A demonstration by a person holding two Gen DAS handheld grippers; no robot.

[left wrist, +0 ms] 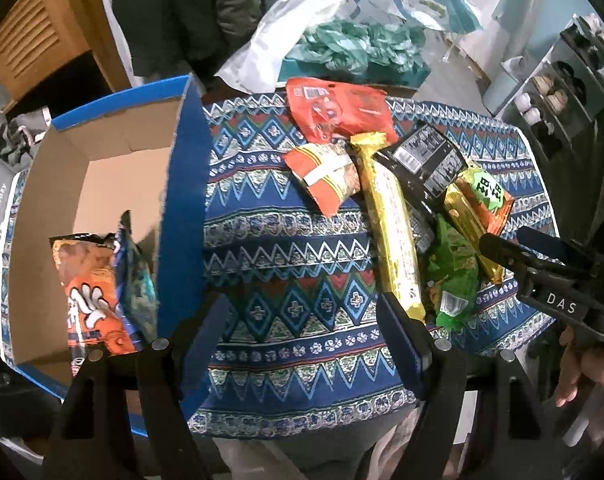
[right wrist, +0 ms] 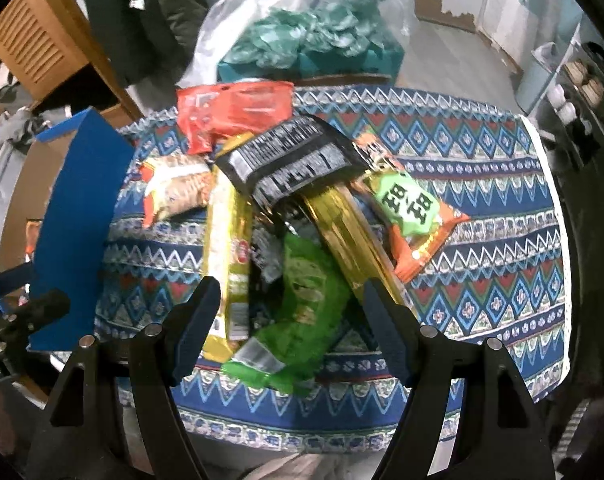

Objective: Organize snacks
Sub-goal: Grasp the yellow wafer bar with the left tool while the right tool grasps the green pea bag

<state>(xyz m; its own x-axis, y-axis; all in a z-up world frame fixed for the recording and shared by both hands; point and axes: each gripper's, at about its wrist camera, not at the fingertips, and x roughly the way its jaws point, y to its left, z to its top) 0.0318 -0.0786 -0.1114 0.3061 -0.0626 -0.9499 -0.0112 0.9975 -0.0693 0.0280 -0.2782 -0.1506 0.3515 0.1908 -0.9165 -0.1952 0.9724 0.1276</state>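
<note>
A cardboard box with blue outer walls stands at the table's left and holds an orange snack bag and a dark blue one. My left gripper is open over bare tablecloth, between the box and the snack pile. The pile holds a red bag, an orange-white pack, a long yellow pack, a black pack, a gold pack and a green-labelled orange pack. My right gripper is open above the green bag, which lies between its fingers, apart from the pads.
A patterned blue tablecloth covers the small table. Behind it sit a teal box of green plastic bags and a white plastic bag. A wooden cabinet stands at the far left and a shoe shelf at the right.
</note>
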